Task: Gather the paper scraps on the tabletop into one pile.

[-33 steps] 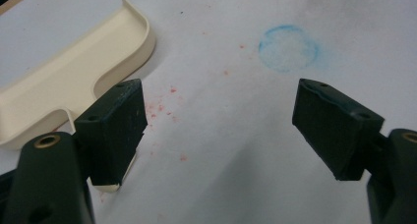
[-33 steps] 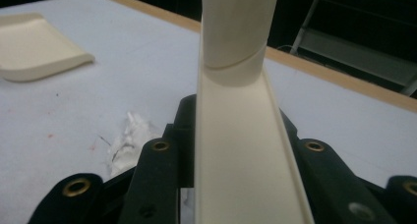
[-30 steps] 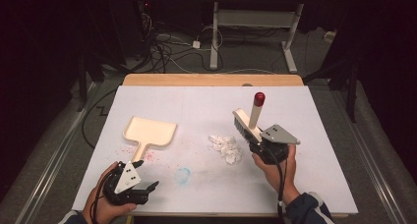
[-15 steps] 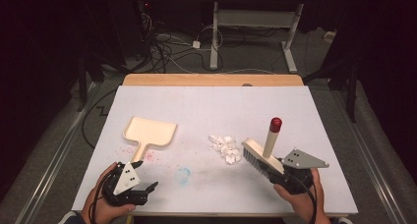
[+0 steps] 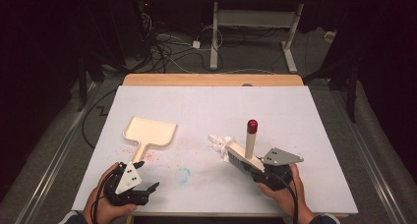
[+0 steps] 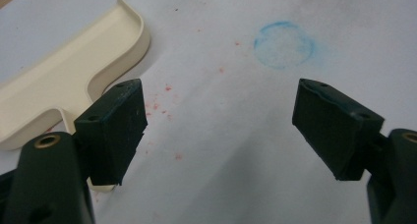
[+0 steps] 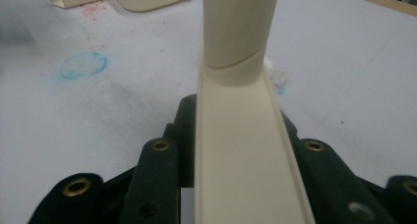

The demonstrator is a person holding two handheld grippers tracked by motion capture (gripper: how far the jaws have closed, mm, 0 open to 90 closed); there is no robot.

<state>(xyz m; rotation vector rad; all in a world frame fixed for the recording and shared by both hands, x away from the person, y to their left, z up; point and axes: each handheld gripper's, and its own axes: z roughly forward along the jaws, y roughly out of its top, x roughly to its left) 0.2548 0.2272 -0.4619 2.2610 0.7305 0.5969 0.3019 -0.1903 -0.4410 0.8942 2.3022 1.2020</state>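
So the brush (image 5: 242, 156) is sitting in the right hand-held gripper (image 5: 255, 166), jaws pinched on the cream back of the brush head, and you can see that nicely in the right gripper view, where the cream body (image 7: 241, 150) runs straight up between the two black jaws. Its handle sticks up with a red cap (image 5: 252, 126) on top, and the bristle end points toward a small pile of white scraps (image 5: 220, 141), touching or just about touching it; hard to call from up high. That's all on the right half of the bench (image 5: 305, 116), fairly near the front edge. Off to the left lies the cream dustpan (image 5: 149, 132), flat on the bench, handle pointing back toward the person, with some red specks (image 5: 147, 155) scattered around it. Between the pan and the brush there's a faint blue ring (image 5: 183, 175) smudged on the surface. The left hand-held gripper (image 5: 142, 177) rests at the front left corner, jaws spread wide with nothing between them, just beside the dustpan's handle (image 6: 34, 130).
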